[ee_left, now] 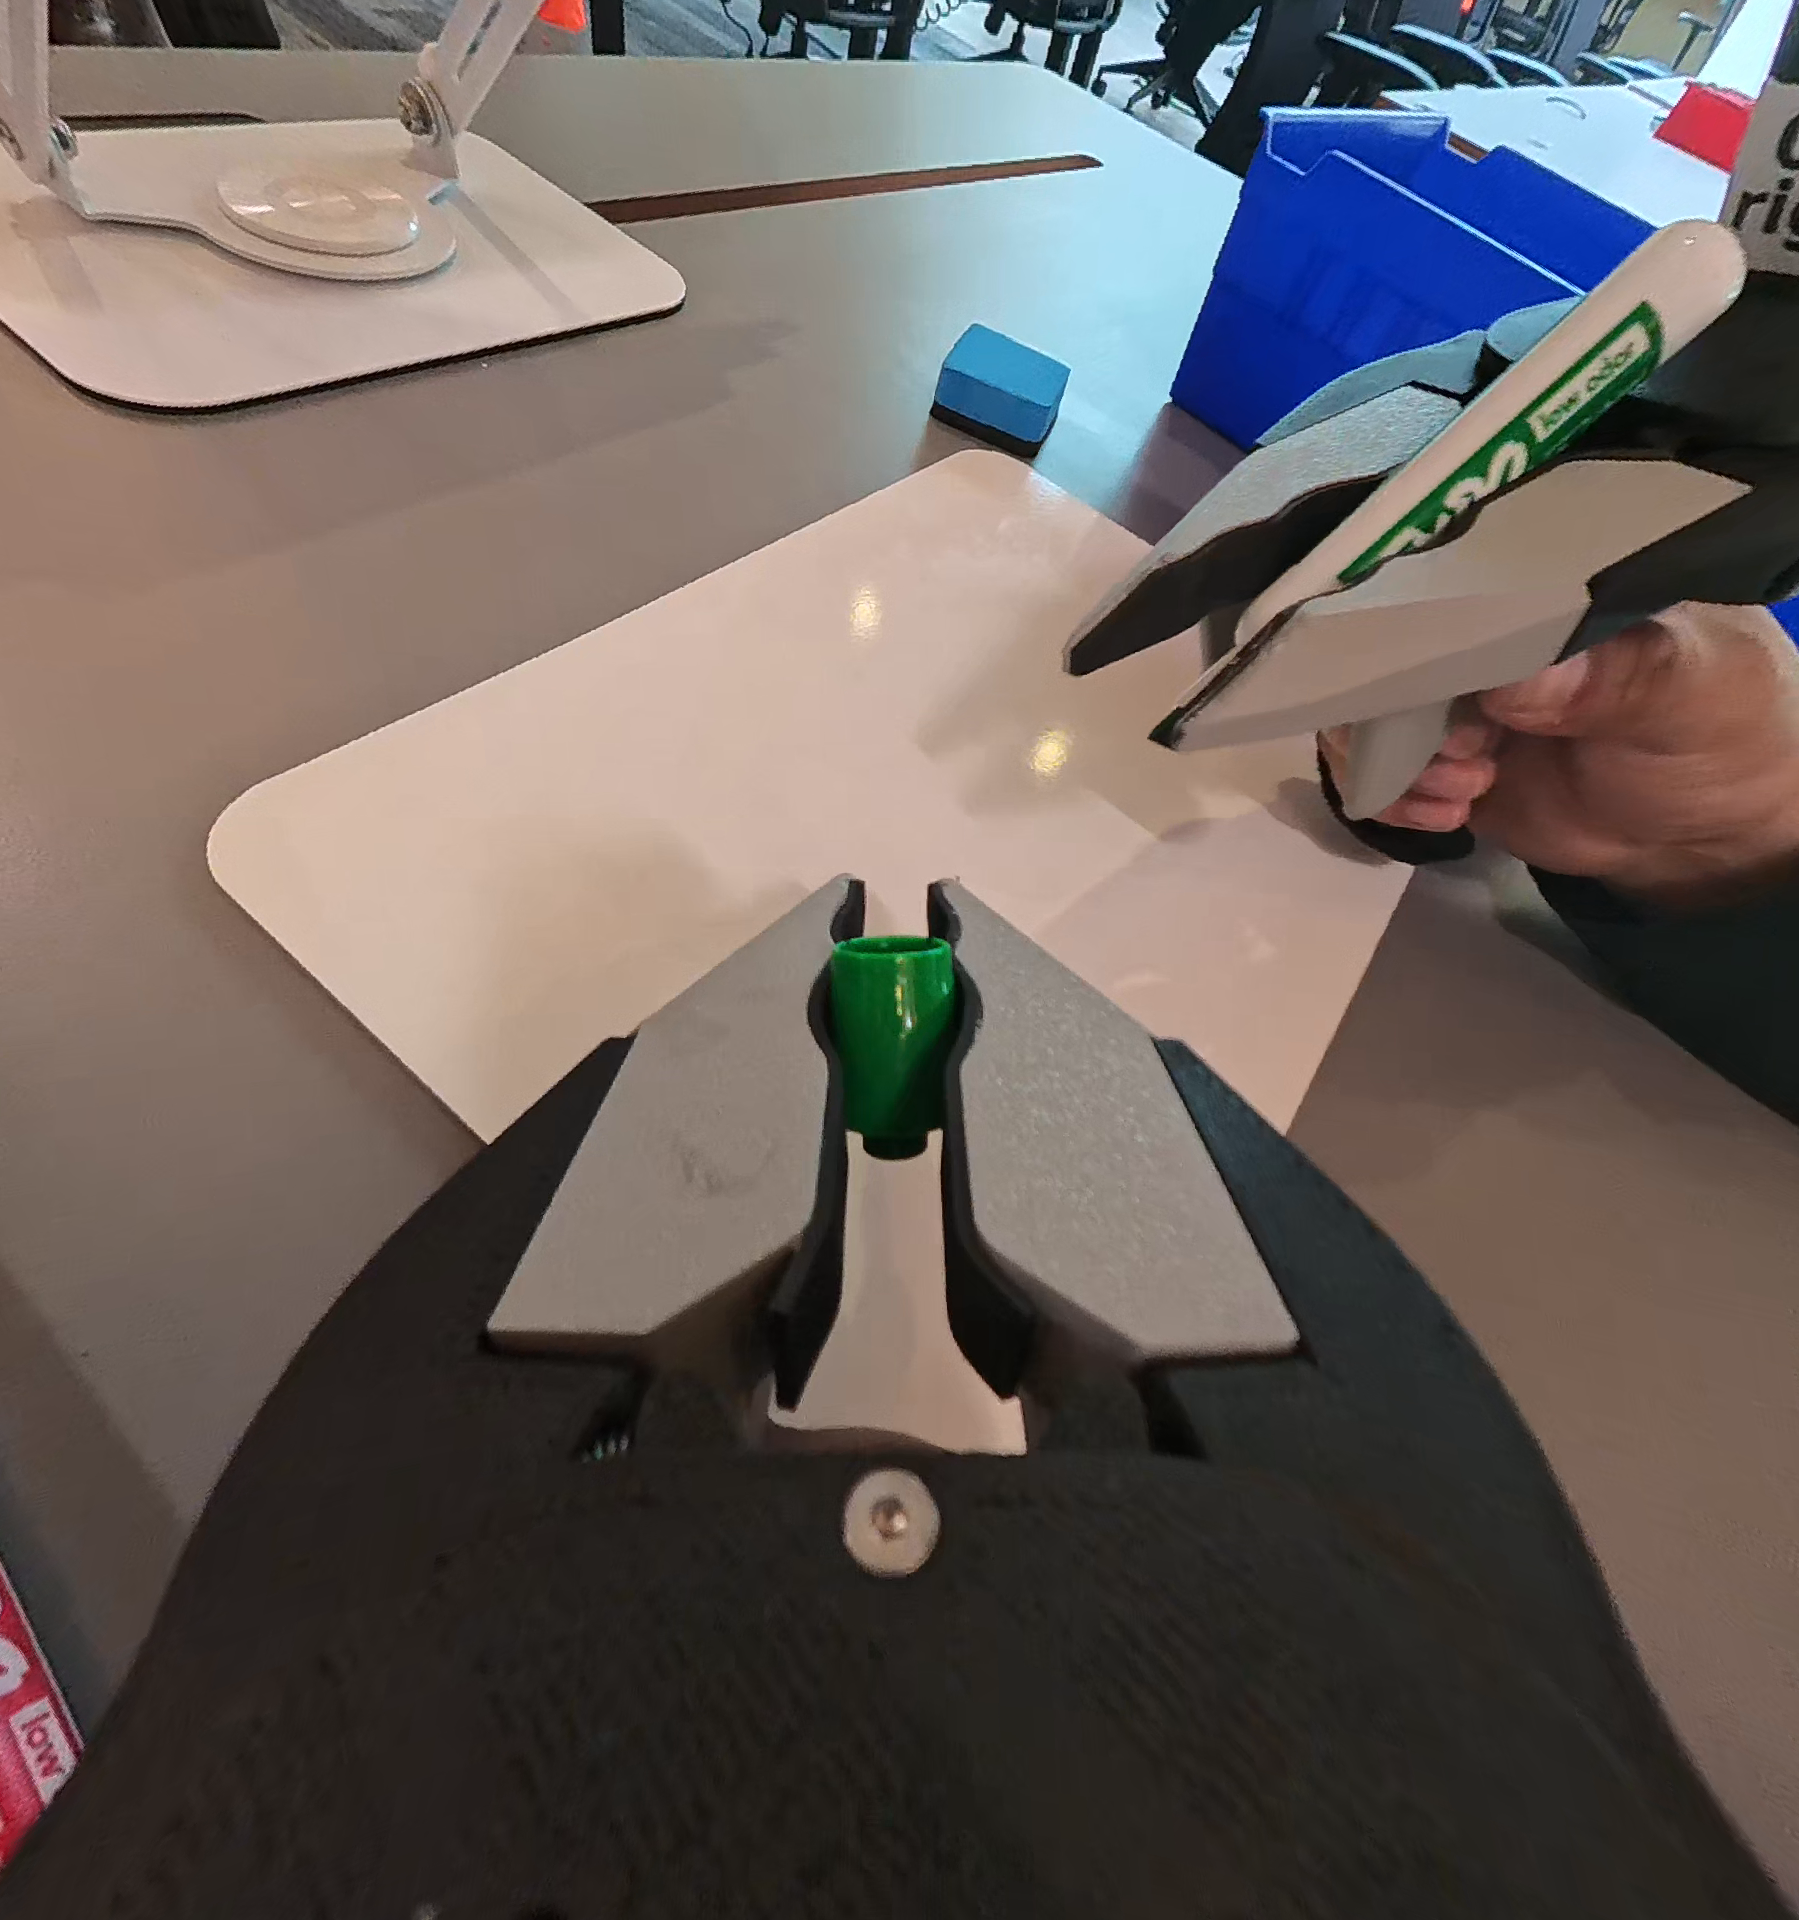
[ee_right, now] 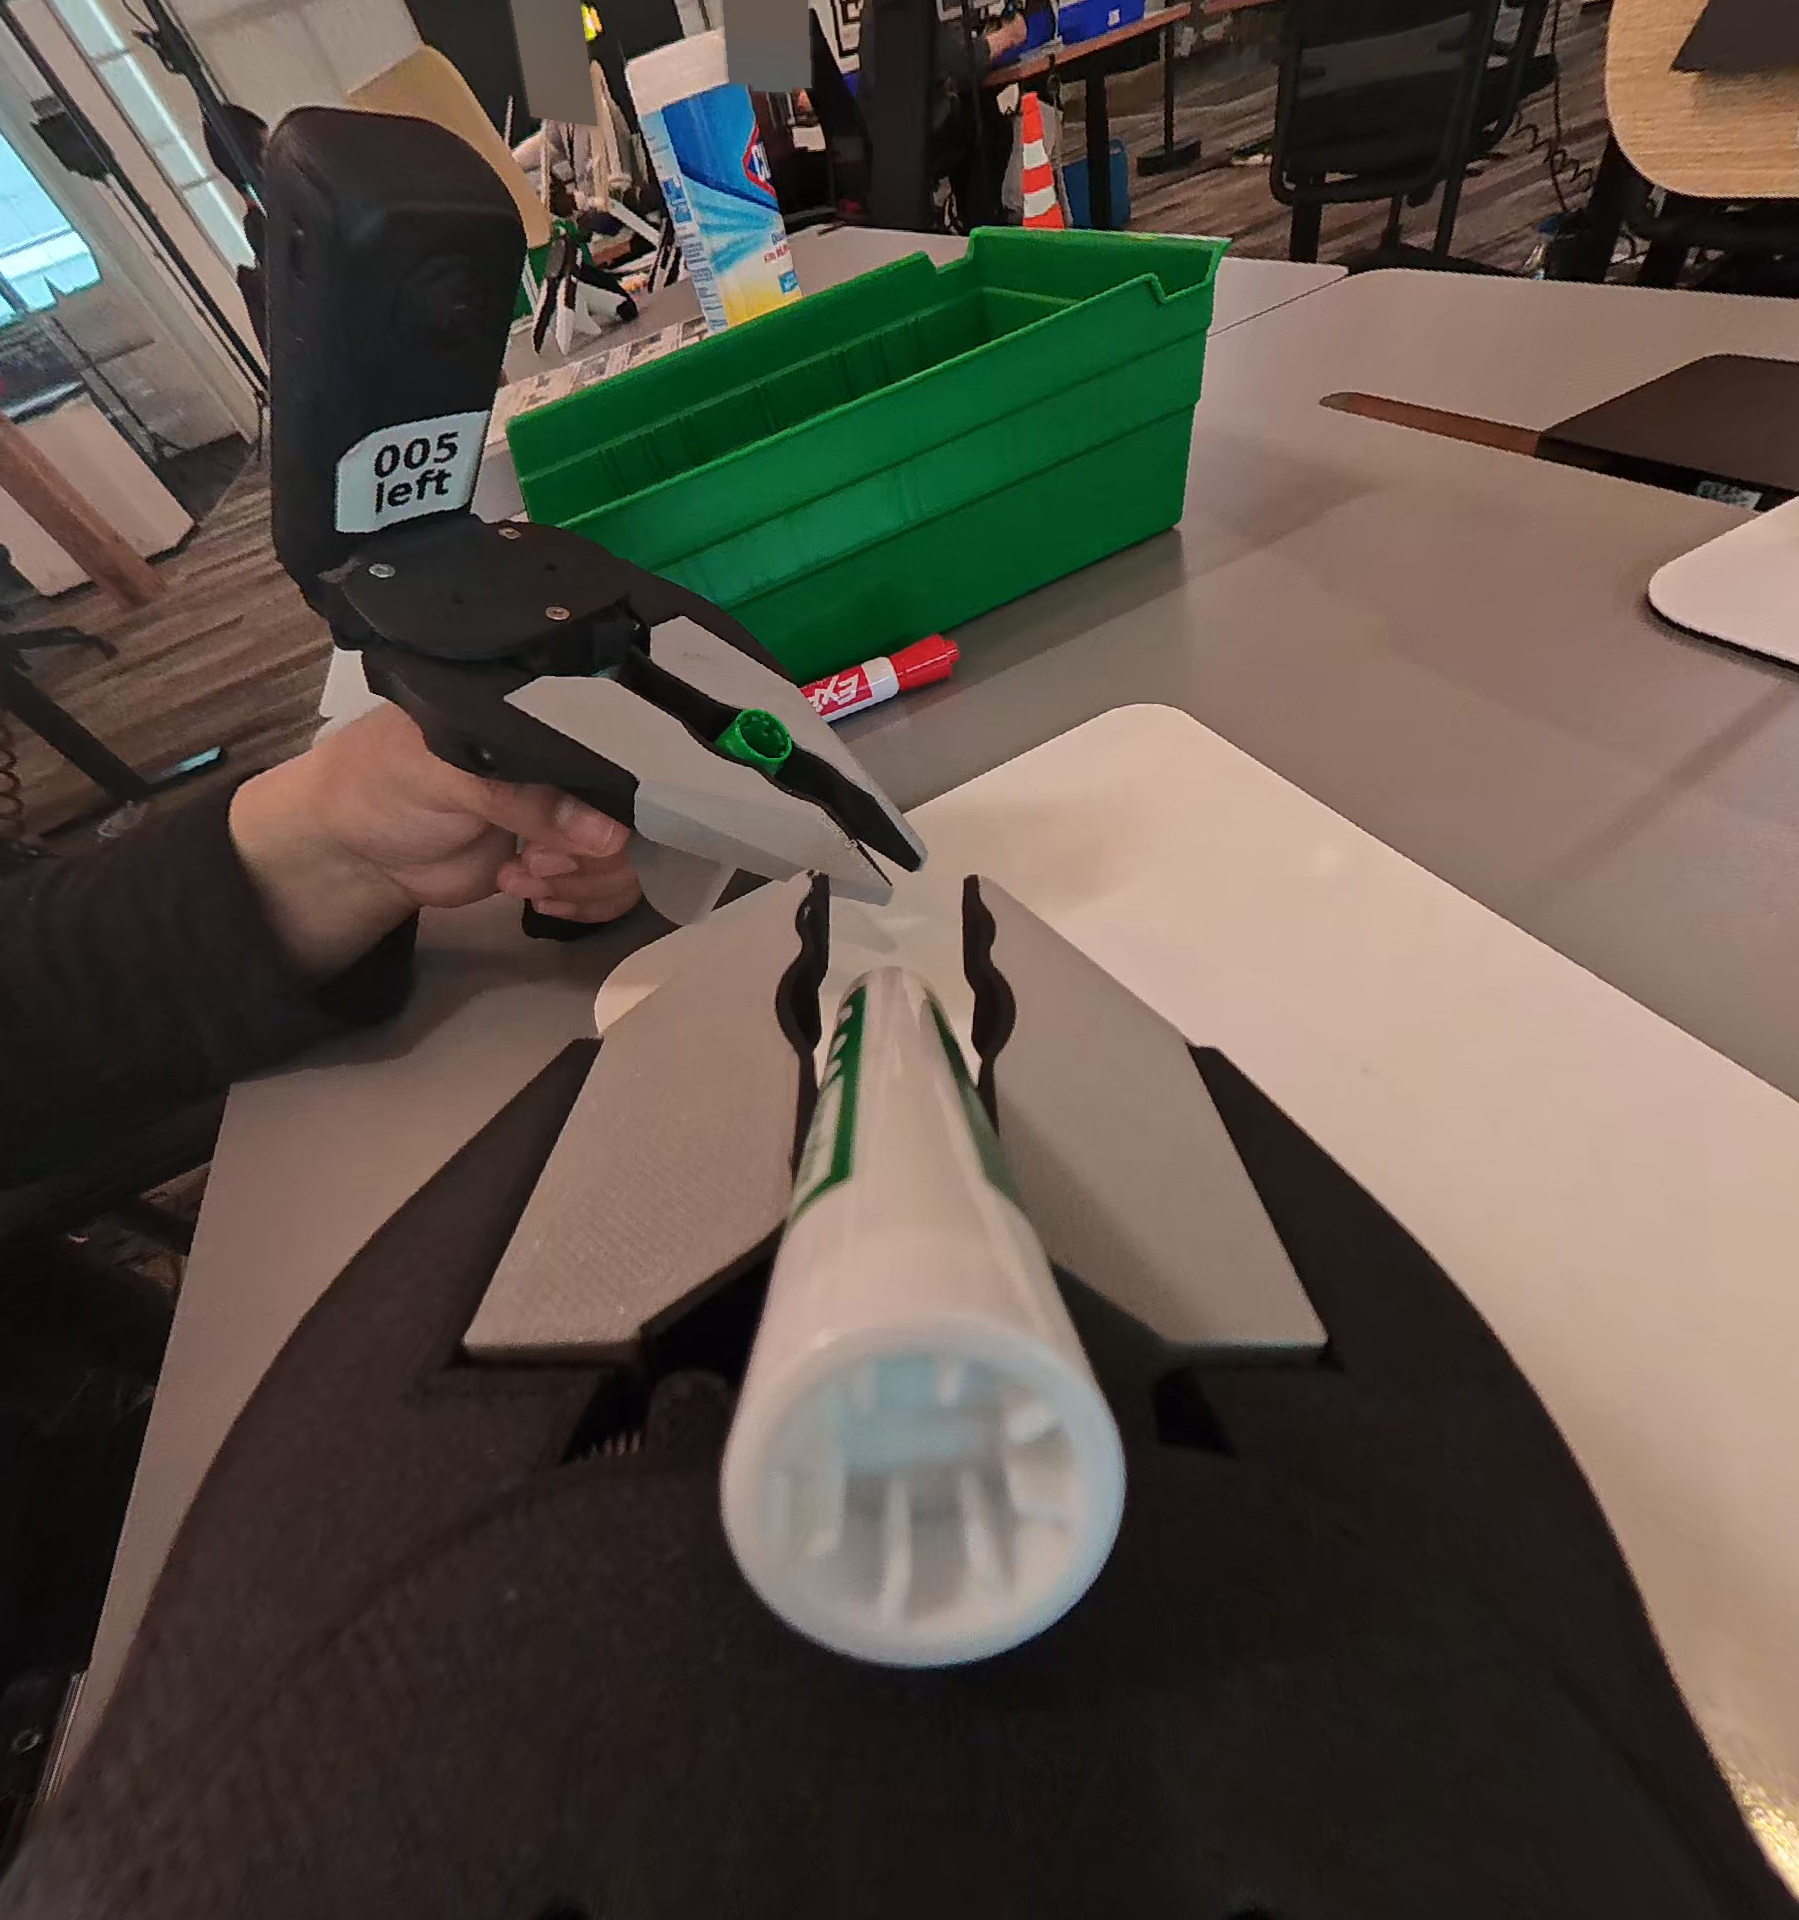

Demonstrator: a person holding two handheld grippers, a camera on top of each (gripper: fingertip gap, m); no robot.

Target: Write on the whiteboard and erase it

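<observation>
While my left gripper (ee_left: pixel 895 899) pinches the green cap (ee_left: pixel 893 1029), my right gripper (ee_right: pixel 893 899) clamps the uncapped marker (ee_right: pixel 900 1195) above the whiteboard (ee_left: pixel 604 790).

Two grippers (ee_left: pixel 895 894) (ee_right: pixel 890 883), two markers (ee_right: pixel 905 1299) (ee_right: pixel 879 681), one cap (ee_left: pixel 890 1039), two whiteboards (ee_left: pixel 666 727) (ee_left: pixel 282 322), two bins (ee_right: pixel 874 457) (ee_left: pixel 1373 281), one eraser (ee_left: pixel 999 384)

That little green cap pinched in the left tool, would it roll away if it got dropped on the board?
Probably. The green cap is round and slightly tapered, so it would likely roll in a curve. It looks like small, hollow plastic: light, stiff. The whiteboard is glossy, so little would slow it. The left gripper holds it in a notch between its jaws.
</observation>
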